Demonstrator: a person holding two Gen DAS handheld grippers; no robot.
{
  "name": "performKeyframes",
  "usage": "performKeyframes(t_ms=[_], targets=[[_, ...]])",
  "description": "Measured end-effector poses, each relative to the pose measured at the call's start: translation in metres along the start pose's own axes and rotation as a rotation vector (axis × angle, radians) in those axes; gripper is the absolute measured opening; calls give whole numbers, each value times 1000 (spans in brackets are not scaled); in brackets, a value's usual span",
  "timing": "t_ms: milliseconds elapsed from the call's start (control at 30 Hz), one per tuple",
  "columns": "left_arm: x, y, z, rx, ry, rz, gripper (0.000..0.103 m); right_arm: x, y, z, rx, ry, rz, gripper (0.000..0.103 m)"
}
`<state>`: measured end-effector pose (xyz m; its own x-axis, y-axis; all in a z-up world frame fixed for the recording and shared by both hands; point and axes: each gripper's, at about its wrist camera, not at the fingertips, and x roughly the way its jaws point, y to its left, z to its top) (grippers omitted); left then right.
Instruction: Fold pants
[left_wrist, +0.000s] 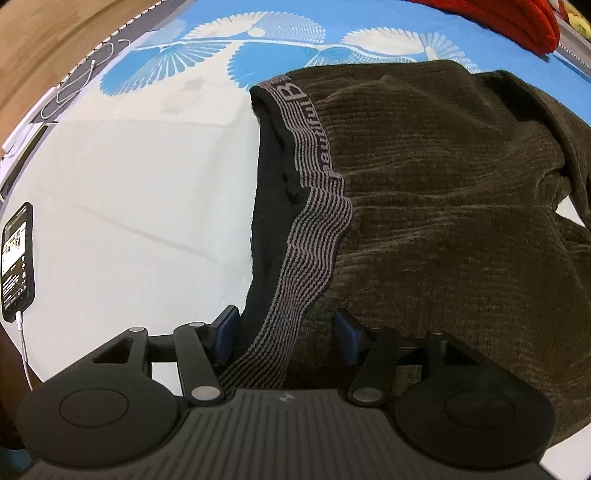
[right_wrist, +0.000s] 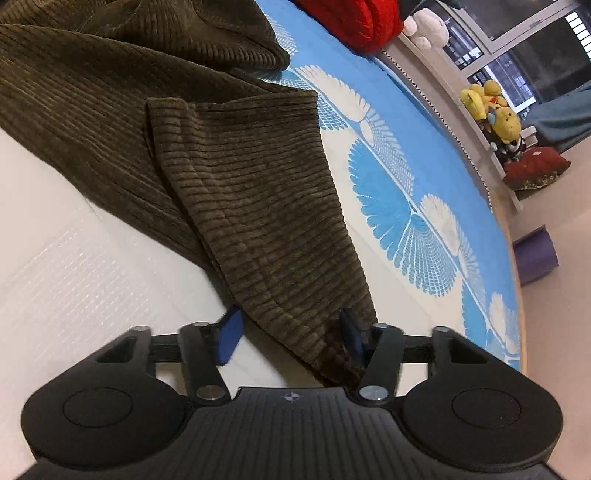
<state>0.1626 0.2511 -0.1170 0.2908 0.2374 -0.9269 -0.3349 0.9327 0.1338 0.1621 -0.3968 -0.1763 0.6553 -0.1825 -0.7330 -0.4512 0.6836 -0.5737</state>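
My bed's got a blue-and-white fan-print sheet (right_wrist: 402, 206). Phone (left_wrist: 16, 262) charging at its left edge, red blanket (left_wrist: 509, 22) at the far corner. Plush toys (right_wrist: 495, 114) along the window ledge, dark windows (right_wrist: 524, 48), beige floor (right_wrist: 554, 332) with a purple roll (right_wrist: 535, 254).

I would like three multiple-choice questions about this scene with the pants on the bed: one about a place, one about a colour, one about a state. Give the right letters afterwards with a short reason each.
1. Where does the phone lie?
A. on the pants
B. on the bed sheet, apart from the pants
C. on the floor

2. What colour are the pants?
A. dark olive brown
B. bright red
C. white

3. How does the waistband stand to the left gripper?
A. it runs between open jaws
C. it lies far from the gripper
B. it is rolled into a ball

Answers:
1 B: the phone rests on the pale sheet at the left edge of the left wrist view.
2 A: the ribbed cloth is olive brown in both views.
3 A: the striped band passes between jaws standing apart.
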Motion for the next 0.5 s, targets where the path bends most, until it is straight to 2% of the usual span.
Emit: performKeyframes(t_ms=[33,67,133,233,300,333,367,433,500], targets=[[1,0,-1,10,12,10,64,1,-2,-3,15,6,13,15],[4,-1,-1,21,27,27,64,2,-8,-4,40,10,11,9],[6,-2,-4,40,51,52,65,-3,-30,-3,156,-18,12,8],[7,-3,-7,56,59,56,66,-20,-82,-14,495,-109,96,7],[6,-4,-8,71,46,63,57,-34,-120,-33,755,-179,143,7],[3,-4,-8,74,26,72,37,-40,-139,-48,893,-215,166,7],[0,-2,-7,64,6,62,28,-46,-155,-64,1017,-251,176,7],[-9,2,-6,38,-21,27,18,-57,-176,-99,1216,-293,171,7],[-19,1,-8,60,-60,20,17,-61,-187,-128,1343,-270,129,7]])
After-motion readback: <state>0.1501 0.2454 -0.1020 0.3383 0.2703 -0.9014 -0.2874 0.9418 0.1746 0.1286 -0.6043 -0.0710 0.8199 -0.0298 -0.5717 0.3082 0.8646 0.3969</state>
